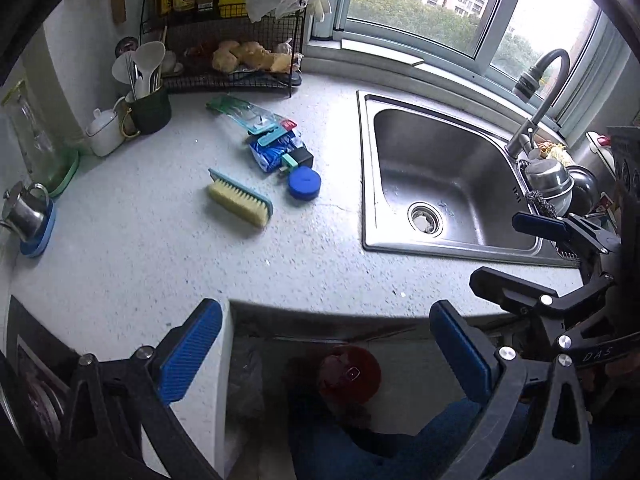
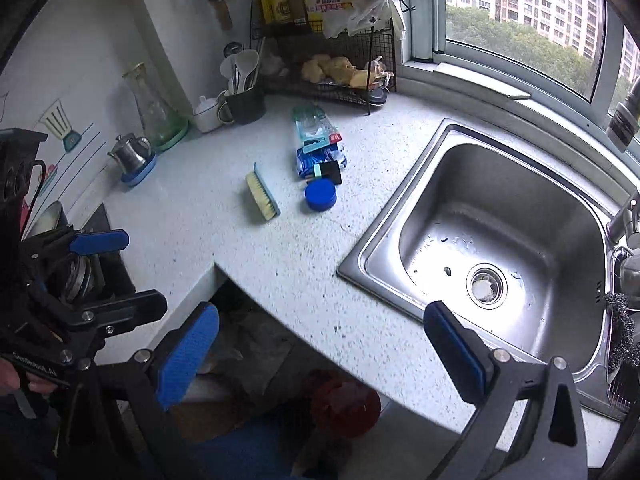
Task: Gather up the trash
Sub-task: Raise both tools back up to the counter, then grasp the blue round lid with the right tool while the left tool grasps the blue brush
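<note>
Trash (image 1: 276,148) — wrappers and packets — lies heaped mid-desk (image 1: 160,248) beside a brush (image 1: 240,199); left hand-held gripper (image 1: 326,354) and right hand-held gripper (image 2: 322,354) hover open, empty, well back — presumably ready to reach.

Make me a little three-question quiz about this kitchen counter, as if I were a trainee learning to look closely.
1. True or false: the scrubbing brush lies inside the sink.
2. What is the round blue lid next to?
A. the crumpled blue wrapper
B. the steel pot
C. the tap
3. Fill in: both the left gripper and the right gripper have their fingers ____.

Key:
1. False; it lies on the countertop.
2. A
3. Open, holding nothing.
</note>
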A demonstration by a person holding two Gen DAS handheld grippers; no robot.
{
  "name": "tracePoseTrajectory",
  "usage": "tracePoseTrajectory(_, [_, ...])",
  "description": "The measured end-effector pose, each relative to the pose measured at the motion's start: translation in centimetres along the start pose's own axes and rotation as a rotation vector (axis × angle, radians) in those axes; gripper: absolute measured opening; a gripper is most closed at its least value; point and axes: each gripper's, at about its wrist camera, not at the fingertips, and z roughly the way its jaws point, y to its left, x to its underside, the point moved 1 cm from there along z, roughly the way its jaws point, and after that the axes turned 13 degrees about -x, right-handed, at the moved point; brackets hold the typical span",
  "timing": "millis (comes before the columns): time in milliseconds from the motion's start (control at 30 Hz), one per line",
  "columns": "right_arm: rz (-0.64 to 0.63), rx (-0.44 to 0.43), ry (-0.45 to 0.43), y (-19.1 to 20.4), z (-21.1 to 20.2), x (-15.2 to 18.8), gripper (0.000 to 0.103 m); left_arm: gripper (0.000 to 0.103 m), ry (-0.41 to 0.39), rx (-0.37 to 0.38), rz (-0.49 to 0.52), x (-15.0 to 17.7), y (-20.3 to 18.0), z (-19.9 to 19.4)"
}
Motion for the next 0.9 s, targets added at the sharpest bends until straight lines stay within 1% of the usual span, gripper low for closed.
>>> tracePoseTrajectory(133, [0.023, 0.016, -0.001, -0.5, 2.1, -3.2, 0.102, 0.103, 0.013, 0.005, 0.021, -2.8, 2.0, 2.2])
tracePoseTrajectory(200, [0.04, 0.008, 0.004, -0.9, 3.1, -4.5, 0.102, 0.103, 0.027, 0.001, 0.037, -3.9, 2.8, 3.3])
tracePoseTrajectory(267, [0.051, 0.009, 0.014, -1.1, 4.3, -5.7, 0.102, 0.103, 0.039, 0.019, 0.044, -4.9, 3.7, 4.4])
tracePoseTrajectory(333, [0.064, 0.011, 0.029, -1.4, 5.7, -6.5, 0.102, 0.103, 0.048, 0.04, 0.037, -5.8, 4.6, 5.3])
tracePoseTrajectory(433, [0.085, 0.022, 0.041, -1.7, 7.5, -7.6, 0.102, 0.103, 0.068, 0.023, 0.03, -7.1, 6.0, 7.1])
tracePoseTrajectory(500, [0.087, 0.027, 0.055, -2.0, 8.8, -8.3, 0.102, 0.103, 0.086, 0.028, 0.022, -7.7, 7.0, 8.3])
tracePoseTrajectory(667, [0.105, 0.043, 0.119, -3.3, 12.4, -9.5, 0.102, 0.103, 0.132, 0.027, 0.01, -8.4, 8.7, 10.8])
tracePoseTrajectory(733, [0.104, 0.032, 0.15, -3.6, 13.9, -9.8, 0.096, 0.103, 0.152, 0.03, 0.0, -8.4, 9.3, 11.6])
tracePoseTrajectory(900, [0.109, 0.036, 0.215, -4.2, 17.3, -10.5, 0.096, 0.103, 0.196, 0.02, -0.02, -8.1, 10.8, 13.2])
